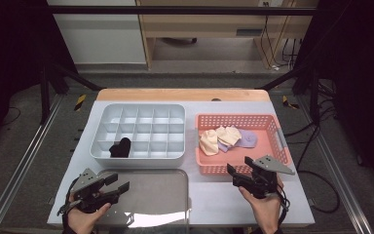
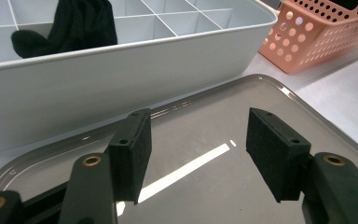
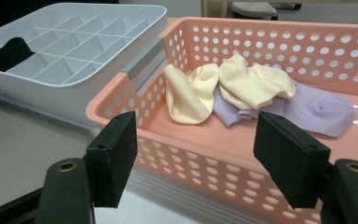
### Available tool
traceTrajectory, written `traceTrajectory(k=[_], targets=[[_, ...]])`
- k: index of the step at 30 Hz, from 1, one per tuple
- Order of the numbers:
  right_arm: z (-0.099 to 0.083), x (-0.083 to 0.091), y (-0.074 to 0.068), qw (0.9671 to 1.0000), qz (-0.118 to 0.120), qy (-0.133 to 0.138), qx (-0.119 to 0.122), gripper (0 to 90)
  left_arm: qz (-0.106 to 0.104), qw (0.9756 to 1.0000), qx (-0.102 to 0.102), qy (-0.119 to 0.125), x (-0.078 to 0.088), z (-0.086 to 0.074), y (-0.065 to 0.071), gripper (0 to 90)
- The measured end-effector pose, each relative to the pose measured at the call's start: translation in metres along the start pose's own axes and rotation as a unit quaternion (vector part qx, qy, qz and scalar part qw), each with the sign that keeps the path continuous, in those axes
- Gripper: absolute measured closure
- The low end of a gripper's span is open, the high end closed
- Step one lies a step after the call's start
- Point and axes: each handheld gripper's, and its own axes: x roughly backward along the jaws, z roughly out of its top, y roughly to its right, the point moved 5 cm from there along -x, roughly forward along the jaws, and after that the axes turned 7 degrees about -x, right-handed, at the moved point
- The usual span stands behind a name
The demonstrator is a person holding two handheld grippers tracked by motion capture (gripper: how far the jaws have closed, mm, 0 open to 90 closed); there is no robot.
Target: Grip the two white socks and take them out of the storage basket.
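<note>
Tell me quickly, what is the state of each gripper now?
Left gripper: open, holding nothing, above the metal tray.
Right gripper: open, holding nothing, in front of the pink basket with socks.

Table: white rectangular tabletop [image 1: 224, 197], with a light wooden strip [image 1: 182, 94] along its far edge.
Floor: grey carpet [image 1: 27, 131] around the table.
Tape: yellow-and-black striped marks [image 1: 80, 102] on the floor near the far corners.
Background: pale wooden desk [image 1: 199, 24]; black cables [image 1: 278, 48] hang at its right.
Frame: black horizontal bar [image 1: 175, 9] overhead.
</note>
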Motion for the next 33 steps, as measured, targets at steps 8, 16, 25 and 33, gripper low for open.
traceTrajectory(k=[8, 16, 25, 33], targets=[[0.016, -0.003, 0.003, 1.0, 0.0, 0.008, -0.005, 30.9, -0.005, 1.0, 0.005, -0.002, 0.0, -0.002, -0.004, 40.7], [0.034, -0.009, 0.005, 0.9998, 0.002, 0.021, -0.003, 31.5, -0.009, 0.9999, 0.009, 0.009, 0.007, 0.002, -0.009, 40.1], [0.059, -0.016, 0.008, 0.9998, 0.001, 0.019, 0.007, 31.1, 0.003, 1.0, -0.002, 0.002, 0.004, 0.001, -0.007, 39.1], [0.073, -0.023, 0.018, 0.9998, -0.006, 0.019, -0.002, 28.6, 0.012, 0.9998, -0.014, 0.01, 0.001, -0.001, -0.01, 40.7]])
